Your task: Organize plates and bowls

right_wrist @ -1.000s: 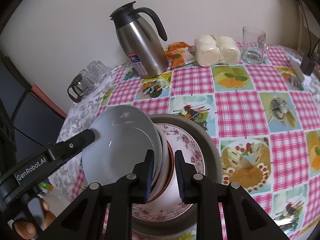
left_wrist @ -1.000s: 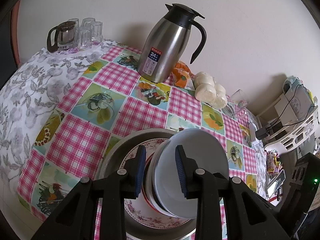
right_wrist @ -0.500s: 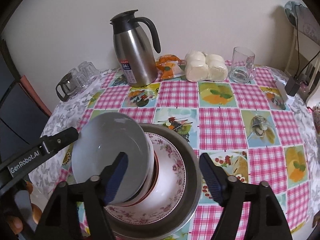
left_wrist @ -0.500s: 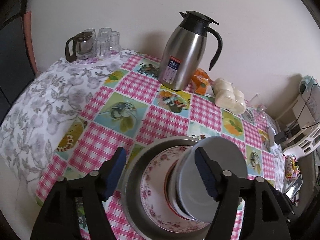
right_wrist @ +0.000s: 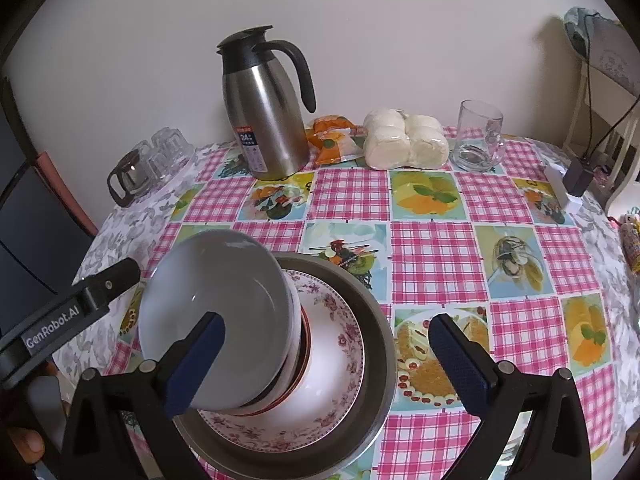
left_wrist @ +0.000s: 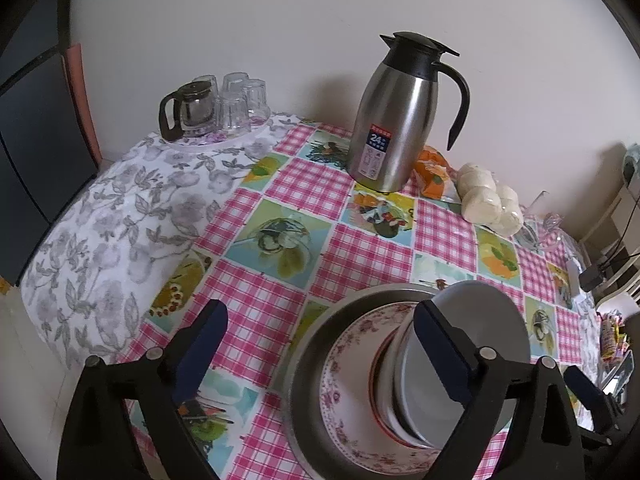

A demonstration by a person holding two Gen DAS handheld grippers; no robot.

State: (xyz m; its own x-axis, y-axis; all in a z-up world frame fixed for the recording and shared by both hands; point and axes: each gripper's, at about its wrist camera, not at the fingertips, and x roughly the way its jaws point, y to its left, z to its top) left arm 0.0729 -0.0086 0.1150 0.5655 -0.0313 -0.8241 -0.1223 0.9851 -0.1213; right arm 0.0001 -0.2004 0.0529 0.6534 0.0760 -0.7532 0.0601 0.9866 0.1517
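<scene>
A stack of bowls, white one on top, leans tilted inside a floral-rimmed plate, which sits in a large metal basin. The same stack, plate and basin show in the left wrist view. My left gripper is open and empty, just above the basin's left edge. My right gripper is open and empty, hovering over the stack and plate. The left gripper's arm shows at the left of the right wrist view.
A steel thermos jug stands at the back of the checked tablecloth, with an orange packet, wrapped buns and a glass mug beside it. A glass teapot with several tumblers stands at the back left.
Both grippers opened wide, let go of the bowl stack, and drew back and up. The stack now rests tilted in the plate.
</scene>
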